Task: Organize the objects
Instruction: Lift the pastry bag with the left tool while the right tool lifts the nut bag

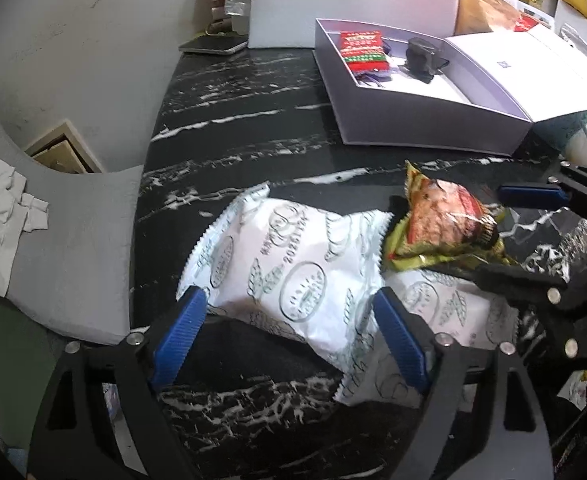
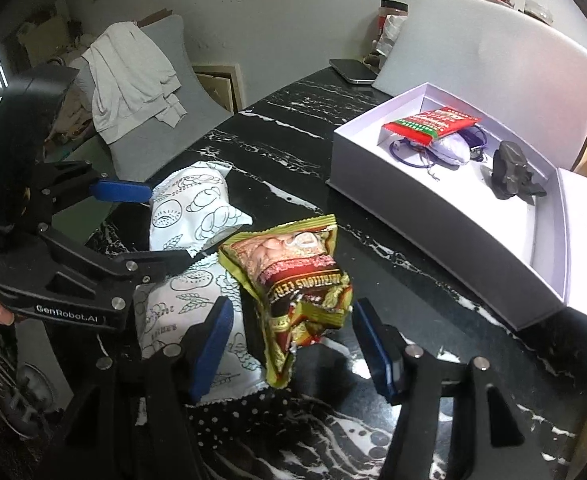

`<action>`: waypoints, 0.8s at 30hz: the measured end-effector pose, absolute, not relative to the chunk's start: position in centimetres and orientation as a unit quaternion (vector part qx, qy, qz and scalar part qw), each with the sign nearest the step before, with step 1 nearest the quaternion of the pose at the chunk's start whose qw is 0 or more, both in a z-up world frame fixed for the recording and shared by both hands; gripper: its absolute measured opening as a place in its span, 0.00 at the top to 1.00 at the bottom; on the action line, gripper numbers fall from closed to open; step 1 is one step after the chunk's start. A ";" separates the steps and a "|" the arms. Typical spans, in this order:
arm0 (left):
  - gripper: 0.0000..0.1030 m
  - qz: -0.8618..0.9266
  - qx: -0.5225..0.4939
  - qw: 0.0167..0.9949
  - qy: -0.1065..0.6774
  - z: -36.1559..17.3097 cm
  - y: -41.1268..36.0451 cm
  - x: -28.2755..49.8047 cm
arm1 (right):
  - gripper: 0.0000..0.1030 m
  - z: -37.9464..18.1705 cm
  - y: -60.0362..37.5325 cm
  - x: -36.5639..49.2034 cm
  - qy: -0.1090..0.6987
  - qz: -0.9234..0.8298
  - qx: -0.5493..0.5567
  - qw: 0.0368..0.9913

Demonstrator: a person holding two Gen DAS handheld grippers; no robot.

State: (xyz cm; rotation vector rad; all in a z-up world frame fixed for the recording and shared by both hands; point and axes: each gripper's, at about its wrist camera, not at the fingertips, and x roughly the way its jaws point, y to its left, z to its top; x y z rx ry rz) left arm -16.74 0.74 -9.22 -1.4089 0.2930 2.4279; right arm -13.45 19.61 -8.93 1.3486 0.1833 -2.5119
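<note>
White packet (image 1: 293, 264) lies between wide left tongs (image 1: 289, 320); snack bag (image 2: 293, 280) between wide right tongs (image 2: 293, 340)

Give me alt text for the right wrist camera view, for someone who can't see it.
An open right hand-held gripper straddles a crumpled yellow-and-red snack packet on a black marble table. Left of it, the open left hand-held gripper flanks a white packet. An open white box holds small items.

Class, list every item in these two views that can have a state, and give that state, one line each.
Left gripper: open, astride a white packet.
Right gripper: open, around the snack bag.
White packet: sealed, lying flat.
Snack bag: crumpled, unheld.
White box: open, lid off.
</note>
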 end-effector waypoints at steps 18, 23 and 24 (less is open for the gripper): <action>0.01 0.855 -0.480 0.165 0.109 -11.9 0.3 -20.1 | 0.24 -11.6 20.9 -16.4 0.040 -0.858 0.482 0.171; 0.01 0.859 -0.472 0.174 0.101 -12.3 -0.2 -20.4 | 0.24 -12.0 21.0 -16.9 0.024 -0.855 0.485 0.181; 0.01 0.859 -0.471 0.175 0.100 -12.3 -0.2 -20.5 | 0.23 -12.1 21.0 -17.0 0.021 -0.855 0.485 0.182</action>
